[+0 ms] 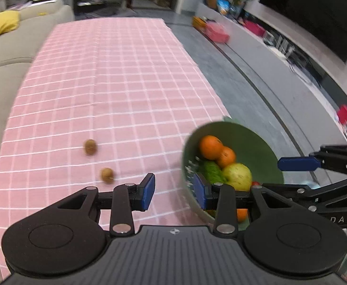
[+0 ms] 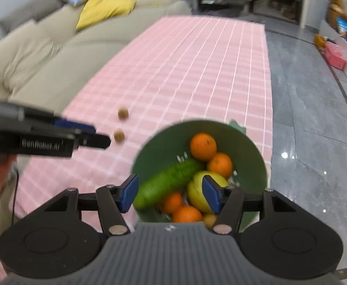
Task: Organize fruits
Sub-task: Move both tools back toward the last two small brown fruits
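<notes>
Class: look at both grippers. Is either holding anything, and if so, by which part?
Nothing is held. The left gripper and the right gripper both stand open and empty, above the green bowl.

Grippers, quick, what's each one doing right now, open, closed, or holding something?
Left gripper: open, nothing between its fingers.
Right gripper: open, holding nothing, above the green bowl of fruit.

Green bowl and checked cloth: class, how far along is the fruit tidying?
Done: the green bowl holds oranges, a cucumber and an apple. In hand: nothing; the left gripper and right gripper are both open. Left: two small brown fruits on the cloth.
</notes>
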`<state>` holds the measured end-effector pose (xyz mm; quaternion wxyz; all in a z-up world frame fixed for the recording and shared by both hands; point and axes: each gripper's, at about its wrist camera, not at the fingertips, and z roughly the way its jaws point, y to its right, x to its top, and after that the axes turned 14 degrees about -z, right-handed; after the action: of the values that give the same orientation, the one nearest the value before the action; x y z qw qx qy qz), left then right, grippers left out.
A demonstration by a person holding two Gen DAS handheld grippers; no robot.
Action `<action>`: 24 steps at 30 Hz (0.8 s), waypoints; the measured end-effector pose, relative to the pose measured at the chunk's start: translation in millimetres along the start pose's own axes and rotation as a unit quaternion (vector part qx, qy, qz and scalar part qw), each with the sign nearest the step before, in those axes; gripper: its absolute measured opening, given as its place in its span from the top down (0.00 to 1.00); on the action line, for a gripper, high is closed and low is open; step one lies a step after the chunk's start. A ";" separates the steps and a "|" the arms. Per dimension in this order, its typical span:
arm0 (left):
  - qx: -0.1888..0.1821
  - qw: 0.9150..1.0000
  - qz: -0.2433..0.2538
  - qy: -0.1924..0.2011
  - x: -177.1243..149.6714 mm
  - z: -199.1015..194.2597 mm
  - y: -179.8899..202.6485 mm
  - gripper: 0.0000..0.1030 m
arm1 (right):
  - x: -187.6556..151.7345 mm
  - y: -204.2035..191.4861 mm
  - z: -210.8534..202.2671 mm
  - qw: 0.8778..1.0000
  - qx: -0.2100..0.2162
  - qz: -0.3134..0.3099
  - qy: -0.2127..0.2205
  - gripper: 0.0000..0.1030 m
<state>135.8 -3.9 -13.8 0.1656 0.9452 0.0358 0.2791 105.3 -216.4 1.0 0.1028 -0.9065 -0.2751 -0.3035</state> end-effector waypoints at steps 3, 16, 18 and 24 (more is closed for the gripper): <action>0.004 1.000 -0.020 0.018 1.8 -7.5 -15.8 0.58 | 8.3 -9.3 3.1 0.999 -0.001 0.023 0.026 0.44; 0.046 0.994 -0.096 0.039 7.6 -3.6 -79.2 0.58 | 37.5 -47.1 42.9 0.998 0.014 0.017 0.051 0.54; 0.042 0.994 -0.095 0.039 7.7 -0.8 -82.4 0.58 | 40.4 -47.8 49.2 0.998 0.013 0.015 0.053 0.57; 0.037 0.995 -0.088 0.036 2.8 20.9 -84.0 0.58 | 52.8 -48.6 74.8 0.999 0.012 -0.005 0.045 0.65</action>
<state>151.5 69.6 -56.8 0.1531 0.9333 0.1348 0.2954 149.9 -126.7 -25.4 0.1242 -0.8892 -0.2783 -0.3412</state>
